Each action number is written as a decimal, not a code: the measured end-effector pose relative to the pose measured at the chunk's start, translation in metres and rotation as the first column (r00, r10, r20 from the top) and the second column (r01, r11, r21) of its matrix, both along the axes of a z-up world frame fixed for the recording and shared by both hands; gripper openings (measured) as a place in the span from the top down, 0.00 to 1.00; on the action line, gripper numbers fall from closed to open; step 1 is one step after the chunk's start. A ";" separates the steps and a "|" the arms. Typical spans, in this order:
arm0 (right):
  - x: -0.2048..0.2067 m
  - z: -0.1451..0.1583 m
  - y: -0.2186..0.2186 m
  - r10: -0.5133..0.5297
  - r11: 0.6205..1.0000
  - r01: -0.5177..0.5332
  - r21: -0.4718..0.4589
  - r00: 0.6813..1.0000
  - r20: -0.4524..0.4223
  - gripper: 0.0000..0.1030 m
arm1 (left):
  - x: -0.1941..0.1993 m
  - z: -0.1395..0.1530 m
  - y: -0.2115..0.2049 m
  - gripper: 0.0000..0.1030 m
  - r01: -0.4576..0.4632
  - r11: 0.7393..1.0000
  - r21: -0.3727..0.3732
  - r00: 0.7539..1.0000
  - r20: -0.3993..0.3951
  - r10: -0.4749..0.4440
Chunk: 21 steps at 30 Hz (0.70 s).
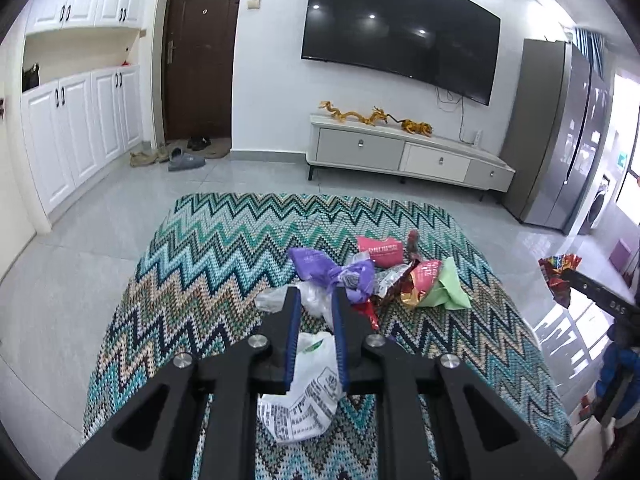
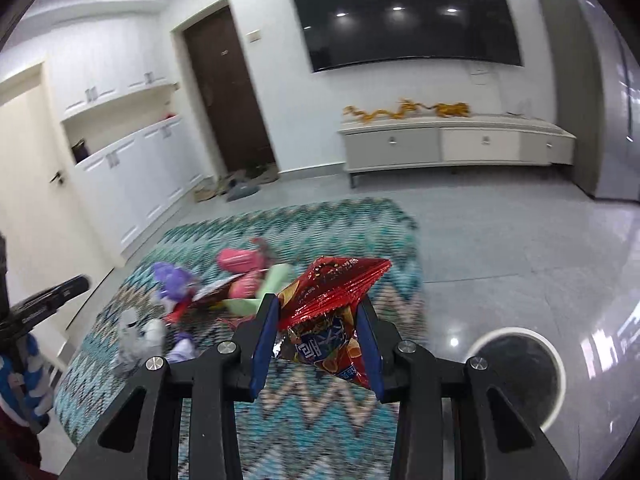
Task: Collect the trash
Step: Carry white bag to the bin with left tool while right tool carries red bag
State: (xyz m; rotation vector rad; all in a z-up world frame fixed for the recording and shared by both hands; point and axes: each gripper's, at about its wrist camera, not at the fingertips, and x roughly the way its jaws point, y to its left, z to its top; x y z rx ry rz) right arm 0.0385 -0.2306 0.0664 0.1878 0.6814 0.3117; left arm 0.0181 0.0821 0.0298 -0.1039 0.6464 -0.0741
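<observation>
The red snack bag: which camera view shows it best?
The right wrist view: the red snack bag hangs close, large, between the right tongs. The left wrist view shows it only small at the right edge.

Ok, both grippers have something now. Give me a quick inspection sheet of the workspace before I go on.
Surface: zigzag-patterned cloth covers the table; far half bare.
Job's things: white printed bag in the left gripper; red snack bag in the right gripper; round bin with a white rim on the floor, right of the table.
Clutter: wrapper pile left on the cloth: purple wrapper, pink packet, green paper, clear plastic.
Grippers: left shut on the white printed bag; right shut on the red snack bag, clear of the cloth.
Cables: wires hang below the TV.
Surroundings: TV cabinet, fridge, brown door, shoes on the floor by it.
</observation>
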 end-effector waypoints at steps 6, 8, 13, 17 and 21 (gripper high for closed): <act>0.000 -0.008 -0.035 -0.102 0.994 0.102 0.039 0.995 -0.004 0.65 | -0.002 0.008 0.004 0.86 -0.003 1.000 -0.006 1.000 0.009 0.003; -0.004 -0.013 -0.045 -0.118 0.992 0.119 0.047 0.993 -0.011 0.65 | -0.001 0.005 0.010 0.85 -0.011 1.000 -0.005 1.000 -0.012 0.011; -0.011 -0.024 -0.059 -0.150 0.987 0.152 0.048 0.988 -0.042 0.65 | -0.006 -0.010 0.011 0.59 0.039 0.998 -0.045 0.997 -0.059 -0.042; -0.013 -0.028 -0.066 -0.171 0.983 0.174 0.058 0.984 -0.055 0.65 | -0.004 -0.030 -0.004 0.34 0.060 0.998 -0.032 0.994 -0.094 -0.063; -0.016 -0.026 -0.066 -0.170 0.984 0.173 0.043 0.984 -0.053 0.65 | 0.009 -0.058 -0.019 0.43 0.061 0.998 0.021 0.987 -0.152 -0.057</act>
